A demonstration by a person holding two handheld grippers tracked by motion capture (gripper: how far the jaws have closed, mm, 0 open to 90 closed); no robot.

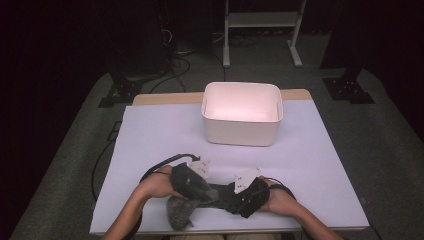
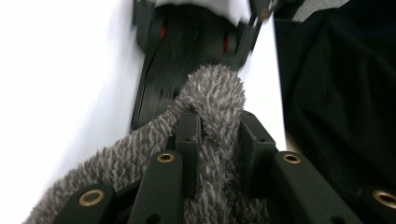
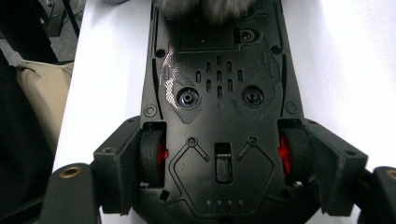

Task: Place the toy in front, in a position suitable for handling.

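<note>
Both forearms are reaching in from the near edge, converging at the middle. The left hand [image 1: 156, 186] is holding the left gripper [image 2: 217, 135] with its jaws pinching a cloth [image 2: 212, 93]. The right hand [image 1: 278, 200] is holding the right gripper [image 3: 224, 161], its jaws clamping a toy car [image 3: 219, 93] by the wheels.

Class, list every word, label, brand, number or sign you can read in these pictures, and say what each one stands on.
None can be read.
Toy car underside: moulded slots and screw holes, no lettering that can be made out.
Grey plates on the grippers: small dark marks, too small to read.
Cloth, bin, table: no text.
</note>
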